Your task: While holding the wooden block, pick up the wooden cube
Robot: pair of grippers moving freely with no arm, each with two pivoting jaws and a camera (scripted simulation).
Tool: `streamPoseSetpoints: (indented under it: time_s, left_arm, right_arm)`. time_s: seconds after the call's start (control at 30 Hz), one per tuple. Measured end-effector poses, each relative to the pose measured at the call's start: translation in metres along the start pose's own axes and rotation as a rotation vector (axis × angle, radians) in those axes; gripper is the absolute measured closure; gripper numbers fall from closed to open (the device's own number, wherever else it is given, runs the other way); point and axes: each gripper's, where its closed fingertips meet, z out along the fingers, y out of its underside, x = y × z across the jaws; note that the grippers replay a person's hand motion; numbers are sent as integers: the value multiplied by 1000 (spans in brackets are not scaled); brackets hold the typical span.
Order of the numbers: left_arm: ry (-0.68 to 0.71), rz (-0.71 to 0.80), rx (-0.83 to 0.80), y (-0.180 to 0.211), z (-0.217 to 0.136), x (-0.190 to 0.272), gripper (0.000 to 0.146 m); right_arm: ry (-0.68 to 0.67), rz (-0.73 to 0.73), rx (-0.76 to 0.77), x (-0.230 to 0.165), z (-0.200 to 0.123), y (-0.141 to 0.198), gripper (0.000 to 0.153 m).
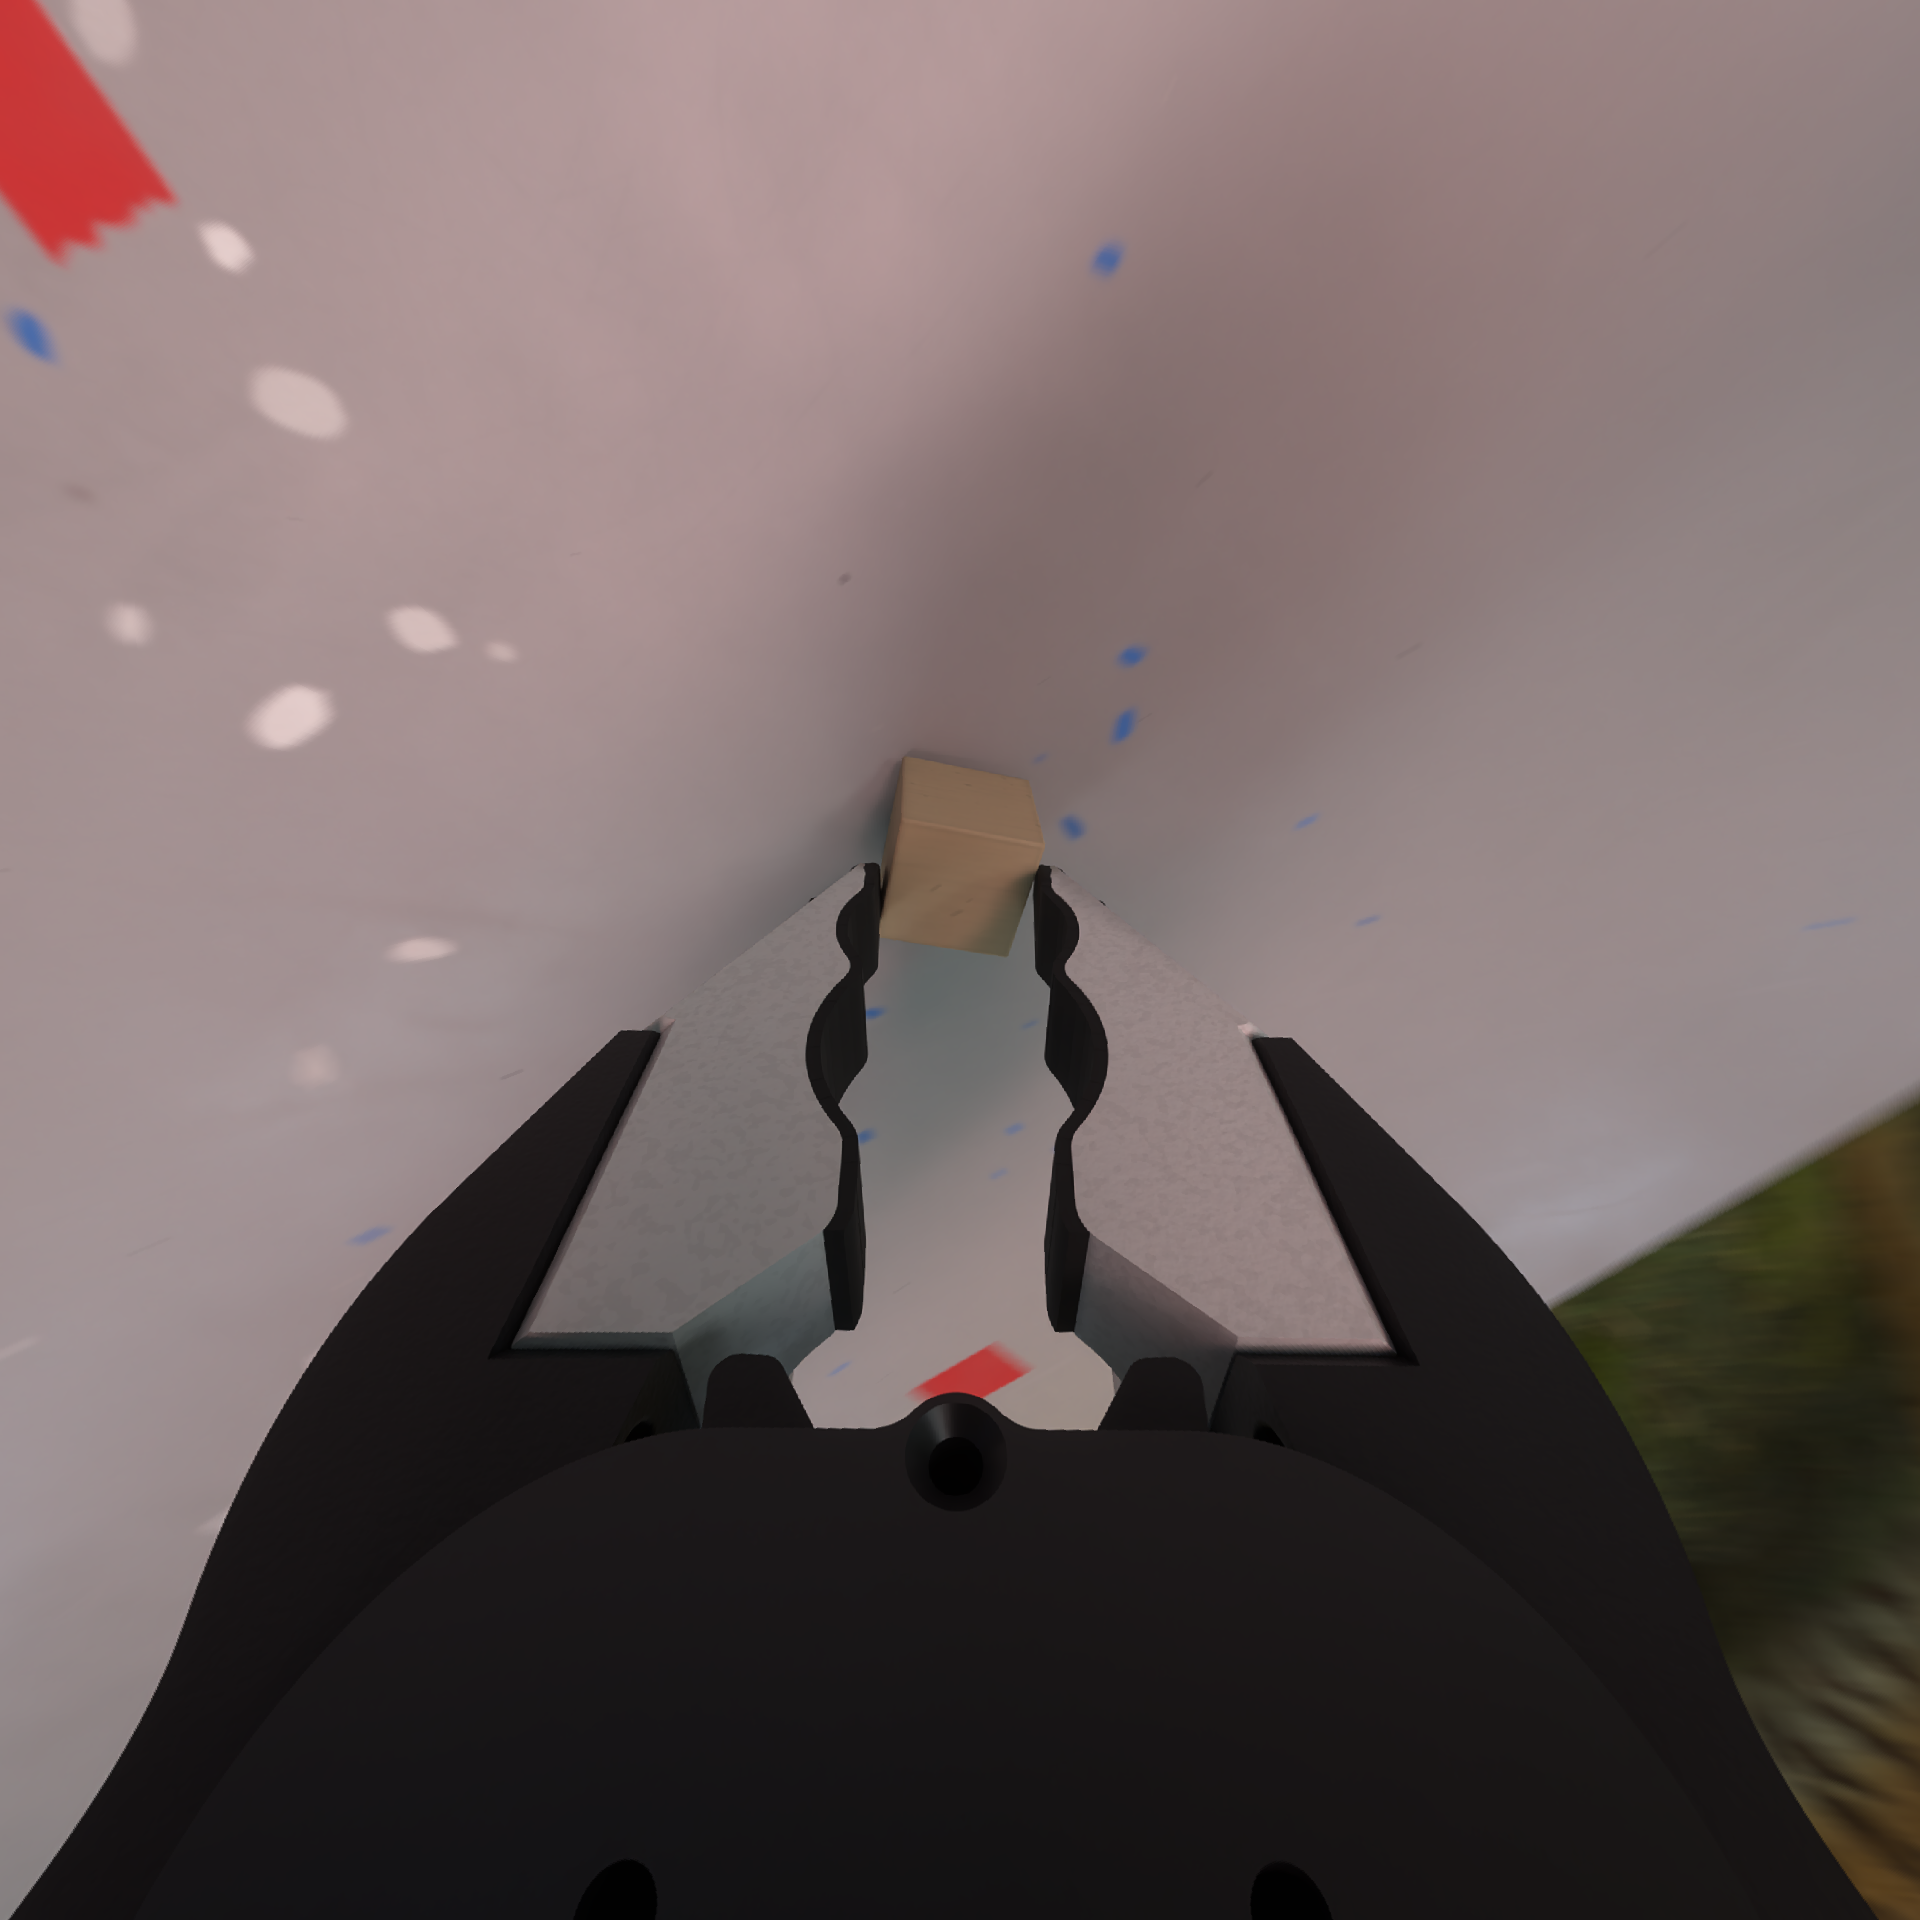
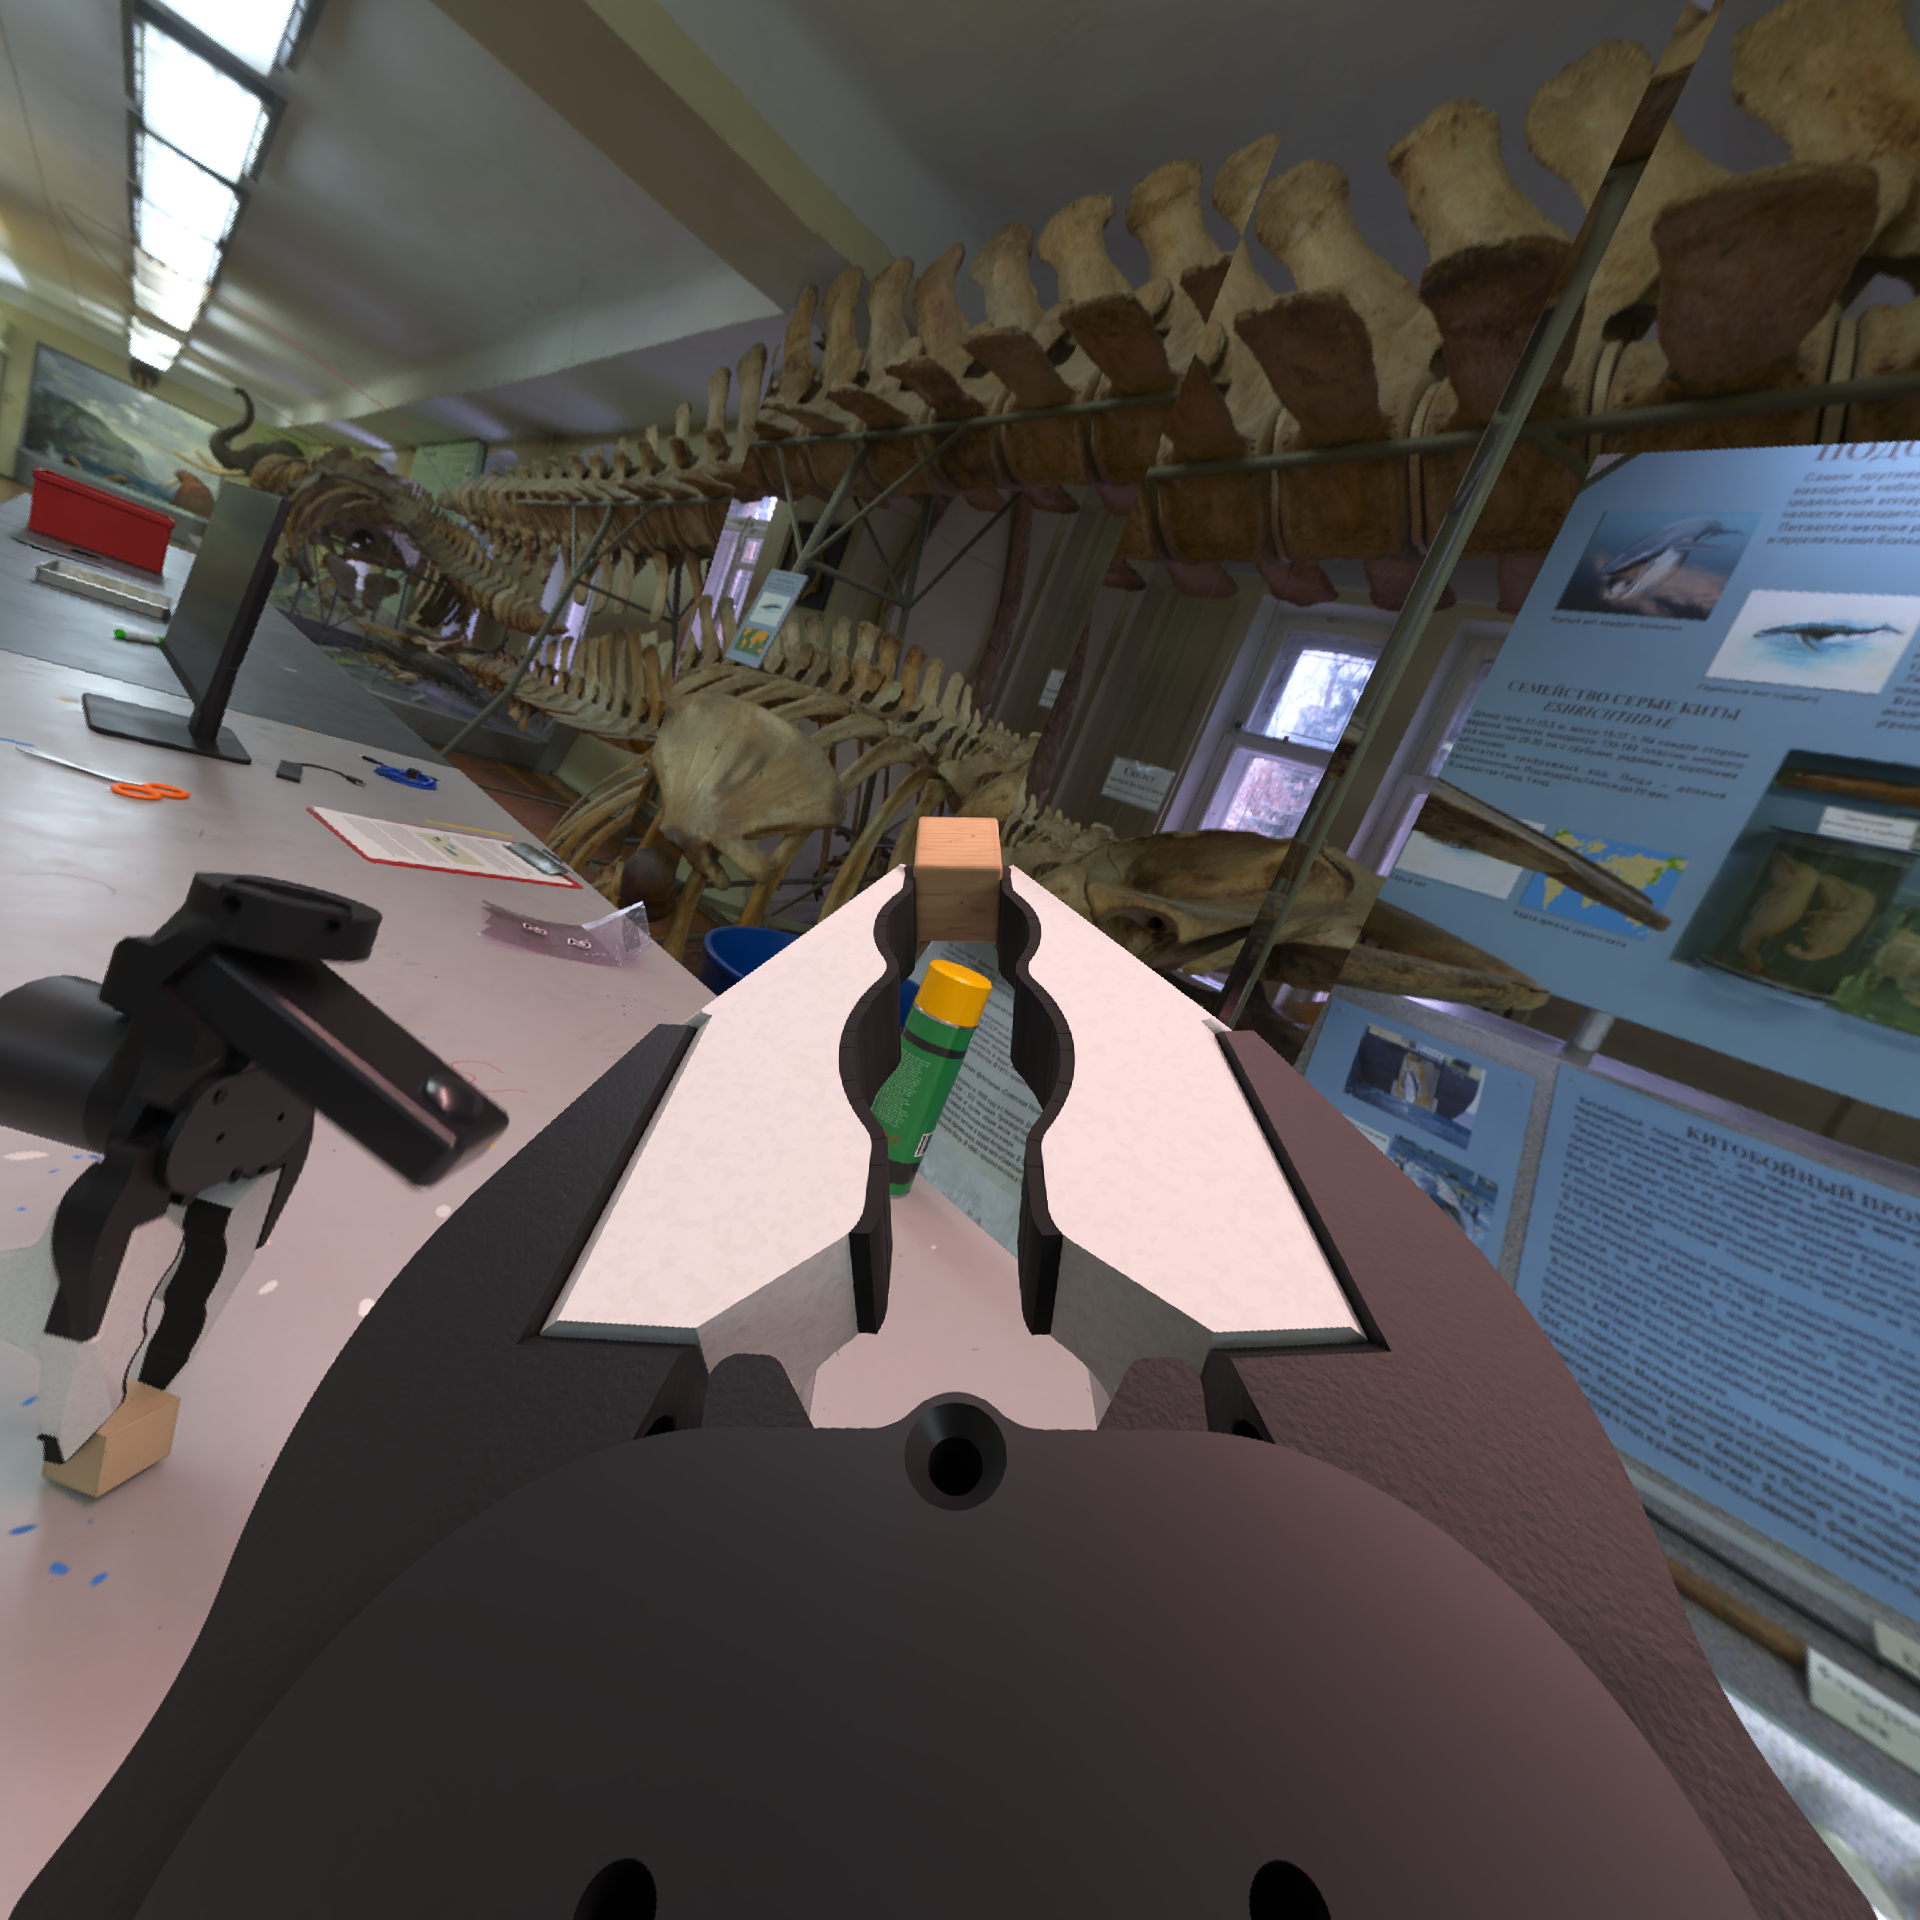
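Note:
My left gripper points down at the white table. Its fingertips press both sides of a pale wooden cube that rests on the table. The right wrist view shows this gripper at the far left, over the same cube. My right gripper is shut on a tan wooden block at its fingertips and holds it in the air beyond the table's edge.
A green spray can with a yellow cap stands just beyond my right fingers. A clipboard, plastic bag, orange scissors, monitor and red bin lie farther back. Red tape marks the table.

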Motion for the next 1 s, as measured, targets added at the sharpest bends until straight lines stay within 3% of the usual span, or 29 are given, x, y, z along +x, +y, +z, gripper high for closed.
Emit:
streamPoseSetpoints:
  time_s: [0.2, 0.37, 0.43, 0.57, 0.8, 1.0]
  left_arm:
    - [657, -220, 262, -29, -14, 52, 117]
    - [1181, -307, 259, -37, -31, 102, 117]
    - [1294, -292, 269, -40, -38, 116, 117]
    - [1358, -247, 355, -57, -58, 127, 117]
    - [1234, -77, 692, -108, -127, 100, 117]
    - [1182, 40, 983, -147, -186, 75, 117]
  right_arm:
    - [-14, 30, -40, 2, 4, 15, 139]
    - [-18, 43, -70, 3, 8, 27, 139]
    - [-16, 41, -81, 3, 9, 31, 139]
    - [-9, 37, -102, 6, 11, 38, 139]
    - [31, 8, -130, 15, 8, 44, 139]
    - [156, -68, -99, 29, -1, 30, 139]
